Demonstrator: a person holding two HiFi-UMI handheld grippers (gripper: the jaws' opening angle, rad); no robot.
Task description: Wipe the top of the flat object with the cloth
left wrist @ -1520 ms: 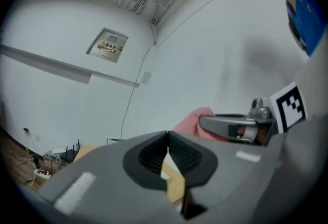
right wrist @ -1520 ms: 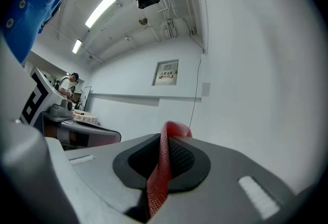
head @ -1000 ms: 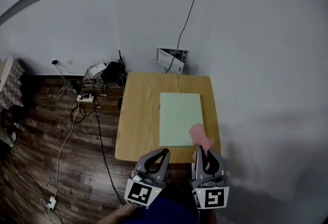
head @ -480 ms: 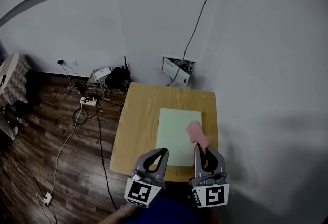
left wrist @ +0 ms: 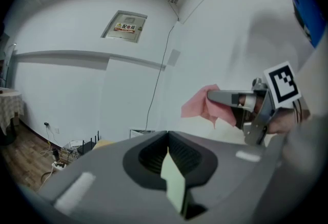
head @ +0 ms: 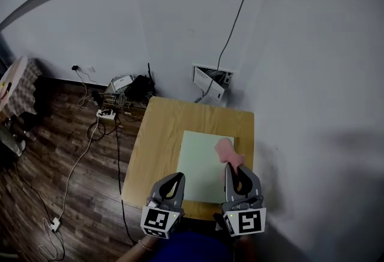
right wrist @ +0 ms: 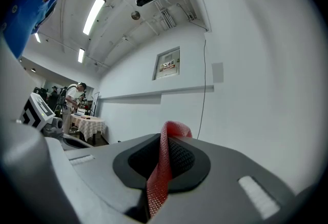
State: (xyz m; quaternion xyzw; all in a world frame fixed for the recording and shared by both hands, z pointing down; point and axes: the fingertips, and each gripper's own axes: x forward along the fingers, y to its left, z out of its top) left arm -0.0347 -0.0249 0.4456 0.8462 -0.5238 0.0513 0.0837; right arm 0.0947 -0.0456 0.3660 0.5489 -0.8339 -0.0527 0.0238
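Right gripper [head: 234, 168] and left gripper [head: 178, 177] had both pushed away from the person since the earlier frame. The cloth [head: 225, 148] had gone from the flat object's near right corner up toward its far right part.

Tabletop [head: 156, 135]: bare wood, set against the wall [head: 312, 135].

Flat object [head: 198, 165]: pale green board, lying flat on the right half of the tabletop. Its long axis ran away from the person toward the wall, with a short edge nearest the person.

Right gripper was clamped on the pink cloth, which stuck out ahead of its jaws over the board. Whether the cloth touched the board could not be told.

Left gripper's jaws were together and gripped nothing I could make out. A pale green sliver showed at their seam, possibly the board seen past them. It hung near the board's near left corner, not pressing on it.

Risks, as a judgement:
- With the right gripper about level, the cloth could skim above the board and wipe nothing.
- Nothing braced the board, so a firm stroke could slide it along the tabletop.
- The cloth was near the board's right edge and could run off it.
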